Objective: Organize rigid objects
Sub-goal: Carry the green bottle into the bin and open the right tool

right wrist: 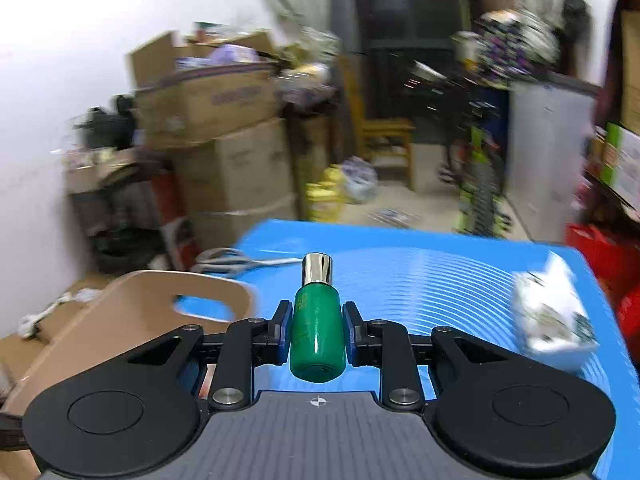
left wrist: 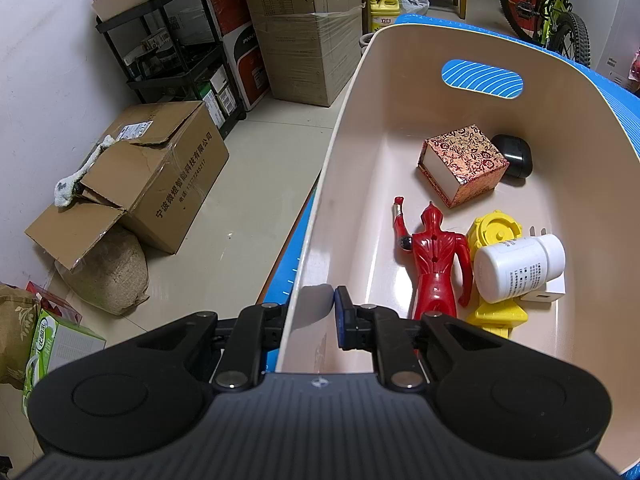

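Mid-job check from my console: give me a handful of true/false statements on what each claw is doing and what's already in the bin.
1. The right claw is shut on a green bottle. True.
2. The green bottle's cap is red. False: its cap is shiny silver.
3. The left claw straddles the beige bin's wall, one finger inside and one outside. True.
4. The red figure stands upright in the bin. False: it lies flat on the bin floor.
5. The white bottle lies on its side, over the yellow toy. True.
6. The patterned box sits outside the bin. False: it is inside, beside a black case.
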A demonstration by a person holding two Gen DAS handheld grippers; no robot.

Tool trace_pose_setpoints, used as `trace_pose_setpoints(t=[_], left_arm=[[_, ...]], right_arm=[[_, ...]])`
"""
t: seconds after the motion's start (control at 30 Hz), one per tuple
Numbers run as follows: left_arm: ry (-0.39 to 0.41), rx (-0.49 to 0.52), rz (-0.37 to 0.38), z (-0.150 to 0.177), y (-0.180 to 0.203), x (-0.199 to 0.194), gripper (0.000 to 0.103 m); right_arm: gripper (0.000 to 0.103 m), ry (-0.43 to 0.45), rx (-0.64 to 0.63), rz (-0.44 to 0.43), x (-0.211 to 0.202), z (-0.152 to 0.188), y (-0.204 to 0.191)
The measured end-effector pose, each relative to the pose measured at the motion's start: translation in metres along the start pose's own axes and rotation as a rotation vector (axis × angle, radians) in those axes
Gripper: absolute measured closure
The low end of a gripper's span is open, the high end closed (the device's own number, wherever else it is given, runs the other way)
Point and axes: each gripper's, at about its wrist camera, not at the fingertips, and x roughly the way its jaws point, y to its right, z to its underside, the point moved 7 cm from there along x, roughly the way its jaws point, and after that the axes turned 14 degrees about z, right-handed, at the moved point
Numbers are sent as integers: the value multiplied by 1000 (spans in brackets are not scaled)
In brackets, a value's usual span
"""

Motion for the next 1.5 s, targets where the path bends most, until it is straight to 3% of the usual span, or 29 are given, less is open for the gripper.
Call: trace_pose_setpoints(t=[0.23,0.47,0.67,0.9,1.13,1.3,1.5], left_arm=[[0,1,1,0,0,0,85],[0,-2,7,0,2,1,85],[-3,-4,4,0,3,1,85],[-1,-7,6,0,3,1,86],[-2,-2,4,1,3,2,86],[-2,-7,7,0,4,1,86],[-2,-11,8,0,3,1,85]], right_arm=[[68,-39,-132,-152,-10,14,-79],[68,-121,-273,-230,-10,43,-138],[68,-223,-379,-265,-3,68,-162],[68,-328,-439,-260,9,87,-168],[69,-333,-474,-240,10,87,-169],[50,-308,-449,-244,7,81,-162],[42,-232,-350,-237,-1,56,-143]])
